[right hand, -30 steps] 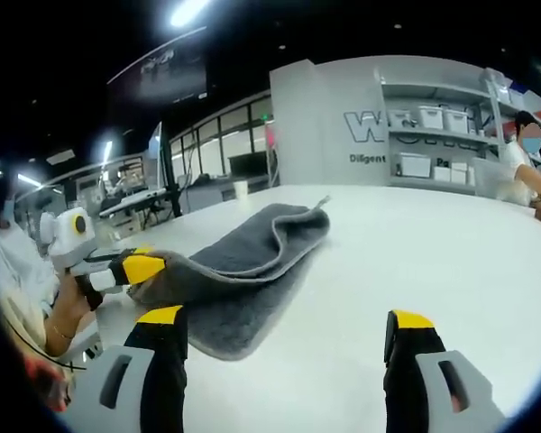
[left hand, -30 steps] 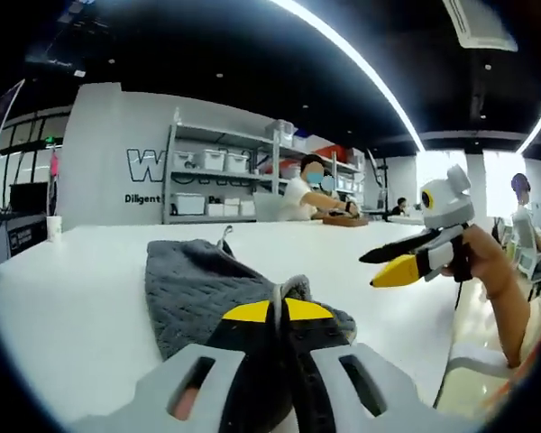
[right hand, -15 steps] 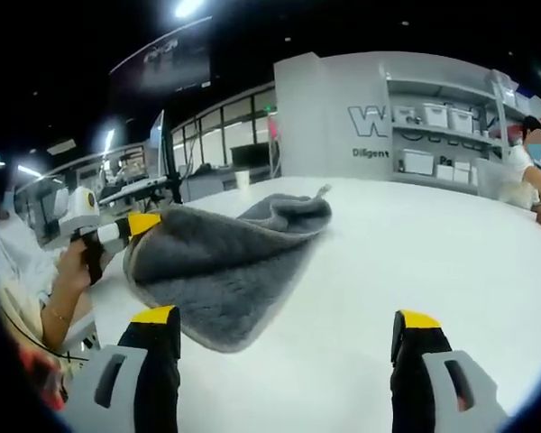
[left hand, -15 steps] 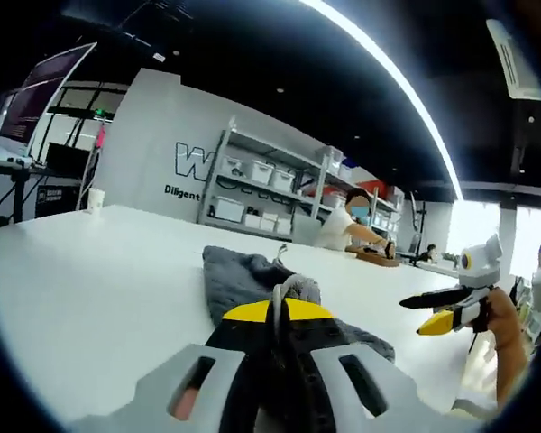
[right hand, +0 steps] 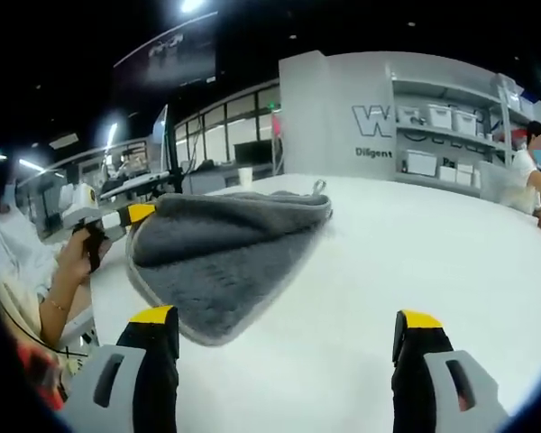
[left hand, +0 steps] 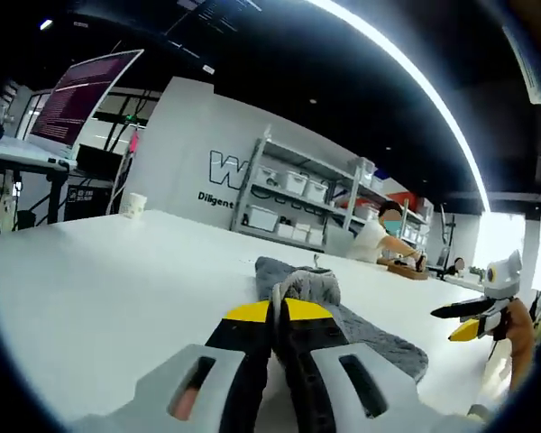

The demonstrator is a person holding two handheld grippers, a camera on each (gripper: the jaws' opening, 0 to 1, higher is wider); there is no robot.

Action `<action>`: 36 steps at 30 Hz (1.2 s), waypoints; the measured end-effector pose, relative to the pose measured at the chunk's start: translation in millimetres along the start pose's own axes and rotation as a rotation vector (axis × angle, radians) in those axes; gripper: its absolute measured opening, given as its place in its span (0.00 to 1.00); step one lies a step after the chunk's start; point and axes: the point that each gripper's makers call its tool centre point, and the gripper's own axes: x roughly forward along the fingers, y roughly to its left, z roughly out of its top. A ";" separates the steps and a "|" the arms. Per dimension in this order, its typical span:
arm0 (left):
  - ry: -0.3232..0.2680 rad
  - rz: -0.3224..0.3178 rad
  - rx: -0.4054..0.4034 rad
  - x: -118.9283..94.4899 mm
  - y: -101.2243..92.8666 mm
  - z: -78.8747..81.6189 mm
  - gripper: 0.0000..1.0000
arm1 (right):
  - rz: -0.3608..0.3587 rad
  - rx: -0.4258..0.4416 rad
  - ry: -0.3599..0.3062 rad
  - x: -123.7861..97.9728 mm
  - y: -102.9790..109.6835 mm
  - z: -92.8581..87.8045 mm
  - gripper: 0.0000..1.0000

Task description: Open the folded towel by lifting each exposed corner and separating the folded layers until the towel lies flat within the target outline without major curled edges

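Towel first: one grey piece, its top layer raised off the white bench by my left gripper, whose jaws are clenched on the corner. To do this step well, I'd carry that corner up and outward in a slow arc, keeping the layer taut so it peels from the one beneath rather than dragging the whole piece (no target outline is visible to me). My right gripper hovers above the bench near the towel's edge, jaws released and holding nothing; it could pin the lower layer. Count: one towel, two grippers, one paper cup far back on the bench.
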 end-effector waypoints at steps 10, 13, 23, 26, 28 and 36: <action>-0.038 0.053 -0.063 -11.4 24.1 11.5 0.03 | 0.002 -0.002 0.000 -1.0 0.2 0.9 0.99; -0.055 0.050 -0.106 -14.4 26.4 16.7 0.03 | 0.002 -0.003 0.001 -1.1 0.5 0.9 0.99; -0.129 0.043 -0.255 -24.7 34.5 35.0 0.03 | 0.004 -0.003 -0.001 -1.5 1.2 1.6 0.99; -0.145 0.072 -0.252 -28.0 41.6 35.9 0.03 | 0.004 -0.003 -0.002 -1.7 1.0 1.9 0.99; -0.143 0.109 -0.214 -30.1 48.3 33.4 0.03 | 0.006 -0.004 -0.002 -1.8 1.4 2.0 0.99; -0.093 0.219 -0.086 -37.4 69.7 20.6 0.03 | 0.007 -0.006 -0.001 -1.2 2.4 2.2 0.99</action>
